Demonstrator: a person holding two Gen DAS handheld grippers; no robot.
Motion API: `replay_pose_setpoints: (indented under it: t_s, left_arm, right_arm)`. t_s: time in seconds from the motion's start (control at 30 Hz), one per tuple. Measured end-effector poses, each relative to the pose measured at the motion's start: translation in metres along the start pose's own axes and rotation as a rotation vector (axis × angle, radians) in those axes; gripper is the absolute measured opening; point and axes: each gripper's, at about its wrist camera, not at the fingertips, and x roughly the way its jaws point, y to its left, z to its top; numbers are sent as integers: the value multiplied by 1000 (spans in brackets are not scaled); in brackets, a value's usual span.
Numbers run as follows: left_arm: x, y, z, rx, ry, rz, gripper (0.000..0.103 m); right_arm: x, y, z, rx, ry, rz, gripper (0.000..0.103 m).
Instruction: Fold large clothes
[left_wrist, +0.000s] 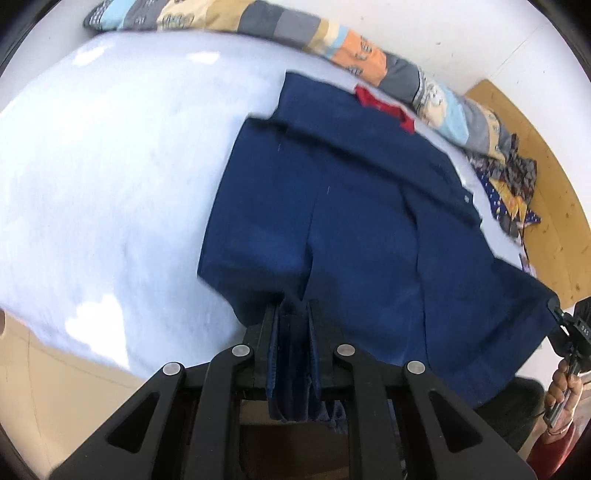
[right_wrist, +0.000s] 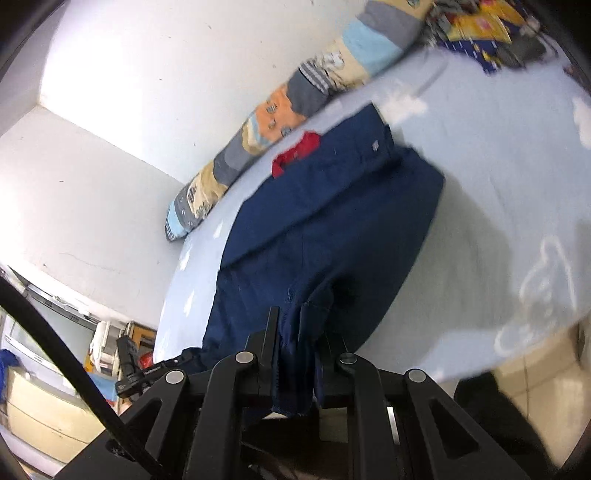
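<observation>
The large navy-blue cloth garment with a red collar (left_wrist: 332, 206) lies spread on the pale blue bed sheet (left_wrist: 110, 166), its red collar (left_wrist: 384, 107) at the far end, at 1 o'clock in the left wrist view. Its near hem is raised off the bed at two points.

Left tongs (left_wrist: 293, 332): clamped on a bunched fold of the garment's near hem, at 6 o'clock in the left wrist view. Cloth fills the gap between the two black fingers and hangs down behind them.

Right tongs (right_wrist: 299, 343): clamped on another bunch of the same hem, at 6 o'clock in the right wrist view. In the left wrist view, the right tongs show at 4 o'clock, gripping the garment's corner, with the person's hand (left_wrist: 563, 384) on the handle.

A long patchwork pillow in grey, orange, cream and light blue (left_wrist: 258, 22) lies along the far edge of the bed, against the white wall (right_wrist: 166, 74). A crumpled blue-and-yellow patterned cloth (left_wrist: 513, 192) lies beyond the pillow's end, at 3 o'clock.
</observation>
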Motion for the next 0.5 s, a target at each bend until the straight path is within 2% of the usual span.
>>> replay_pose_setpoints:
  t_s: [0.13,0.3,0.5]
  left_arm:
    - [5,-10,47,-8,-58,10,13]
    - [-3,-16,89,-24,-118,29,12]
    - [6,-21,157,-48,-167,68,0]
  right_arm:
    - [-2,6,28,-25,-54,-12,15]
    - [9,16,71,-59,-92,-38,14]
    - [37,22,131,-101,-117,-87,14]
